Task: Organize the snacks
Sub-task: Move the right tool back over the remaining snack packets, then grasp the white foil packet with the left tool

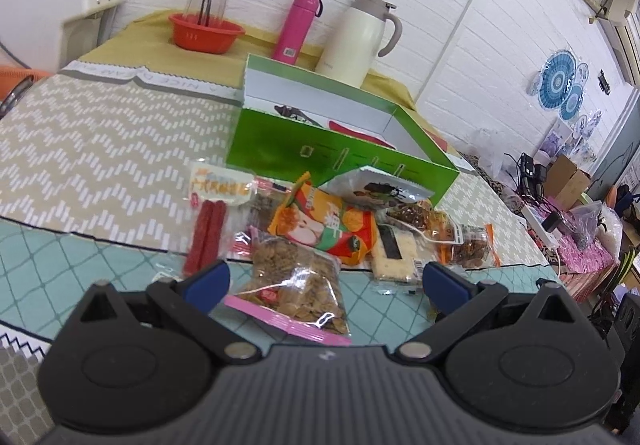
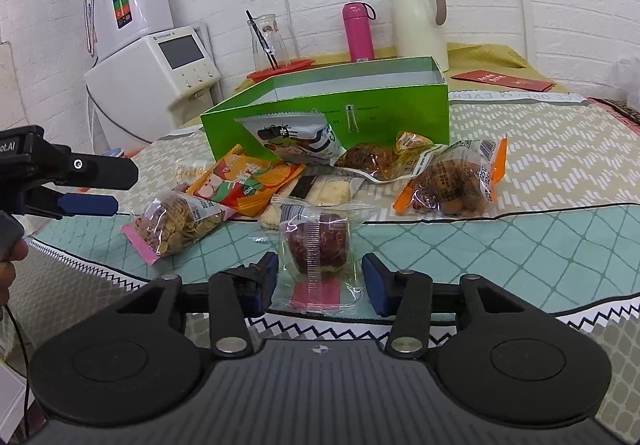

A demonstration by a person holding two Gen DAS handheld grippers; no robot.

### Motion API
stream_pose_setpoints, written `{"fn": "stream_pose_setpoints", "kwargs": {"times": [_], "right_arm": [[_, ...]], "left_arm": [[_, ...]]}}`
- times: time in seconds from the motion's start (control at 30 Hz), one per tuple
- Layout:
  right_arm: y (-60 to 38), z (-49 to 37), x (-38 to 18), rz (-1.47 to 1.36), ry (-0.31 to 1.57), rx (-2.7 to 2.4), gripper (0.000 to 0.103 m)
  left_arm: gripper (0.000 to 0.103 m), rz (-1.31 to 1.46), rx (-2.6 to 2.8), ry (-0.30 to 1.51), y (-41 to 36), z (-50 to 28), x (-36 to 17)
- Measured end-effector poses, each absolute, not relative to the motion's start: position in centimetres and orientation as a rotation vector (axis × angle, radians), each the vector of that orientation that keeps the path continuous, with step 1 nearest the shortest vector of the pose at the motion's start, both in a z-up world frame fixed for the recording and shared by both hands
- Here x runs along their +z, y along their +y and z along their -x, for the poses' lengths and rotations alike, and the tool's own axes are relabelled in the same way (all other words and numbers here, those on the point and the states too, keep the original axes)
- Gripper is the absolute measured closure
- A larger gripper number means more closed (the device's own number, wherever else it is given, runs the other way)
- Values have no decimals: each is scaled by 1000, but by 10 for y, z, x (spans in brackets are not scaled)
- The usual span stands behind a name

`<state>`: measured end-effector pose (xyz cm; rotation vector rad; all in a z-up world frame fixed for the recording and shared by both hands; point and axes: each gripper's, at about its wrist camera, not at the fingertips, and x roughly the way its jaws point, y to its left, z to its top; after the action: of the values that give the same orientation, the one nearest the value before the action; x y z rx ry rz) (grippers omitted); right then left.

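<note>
The right tool is standing with jaws apart, straddling the clear packet of red snack lying on the table. The left tool is also gaping wide over the pink-edged bag of seeds. The green box is sitting open just behind the snack pile. Judgement: the right tool should be closing on the packet's firm middle, not its loose film edges, before lifting toward the box.
</note>
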<state>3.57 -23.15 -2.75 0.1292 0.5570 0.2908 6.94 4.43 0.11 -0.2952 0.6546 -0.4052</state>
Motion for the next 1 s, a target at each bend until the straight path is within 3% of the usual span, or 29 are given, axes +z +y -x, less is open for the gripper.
{"fn": "stream_pose_setpoints", "kwargs": {"times": [0.17, 0.37, 0.4, 0.6, 1.0], "right_arm": [[-229, -37, -27, -132, 553, 293, 10], [-223, -39, -26, -110, 535, 289, 8], [-222, -40, -27, -108, 538, 288, 17], [-224, -41, -27, -108, 529, 295, 33], [-244, -37, -31, -158, 531, 292, 31]], "left_arm": [[1, 293, -428, 641, 42, -71, 5], [1, 272, -483, 654, 28, -72, 4], [1, 268, -490, 660, 25, -73, 3], [1, 226, -554, 638, 2, -82, 13], [1, 77, -587, 595, -61, -144, 34]]}}
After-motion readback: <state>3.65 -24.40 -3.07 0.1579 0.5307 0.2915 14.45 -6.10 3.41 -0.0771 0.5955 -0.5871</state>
